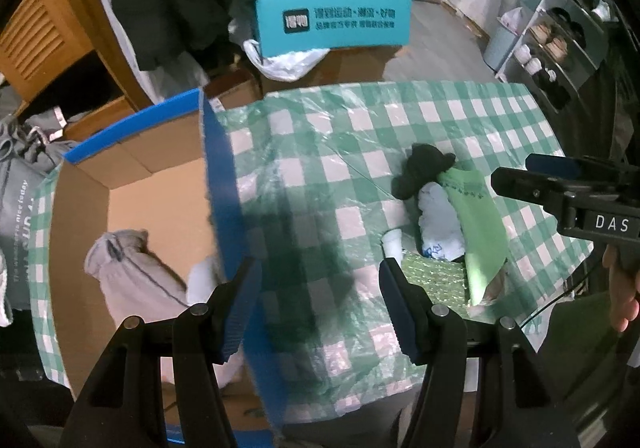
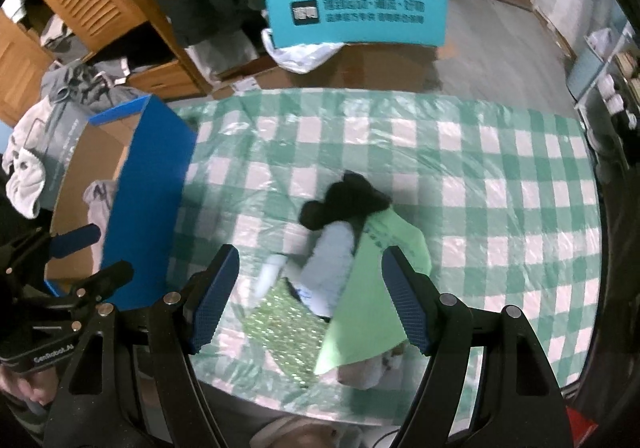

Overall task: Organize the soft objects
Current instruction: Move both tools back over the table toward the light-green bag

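A small heap of soft things lies on the green checked tablecloth point(image 2: 480, 176): a black sock point(image 2: 344, 200), a pale blue sock point(image 2: 332, 268), a light green cloth point(image 2: 372, 296) and a sparkly green piece point(image 2: 288, 324). My right gripper point(image 2: 312, 300) hangs open right above this heap, nothing between its fingers. The blue-edged cardboard box point(image 1: 160, 176) stands at the table's left and holds a grey sock point(image 1: 128, 272). My left gripper point(image 1: 316, 308) is open and empty over the cloth beside the box wall, with the heap point(image 1: 448, 216) to its right.
A teal chair back point(image 1: 334, 20) stands beyond the table's far edge, with plastic bags and dark clothes behind it. A wooden cabinet point(image 2: 88, 4) is at the far left. A shoe rack point(image 1: 560, 48) stands at the far right. The right gripper's body point(image 1: 568, 192) shows at the left view's edge.
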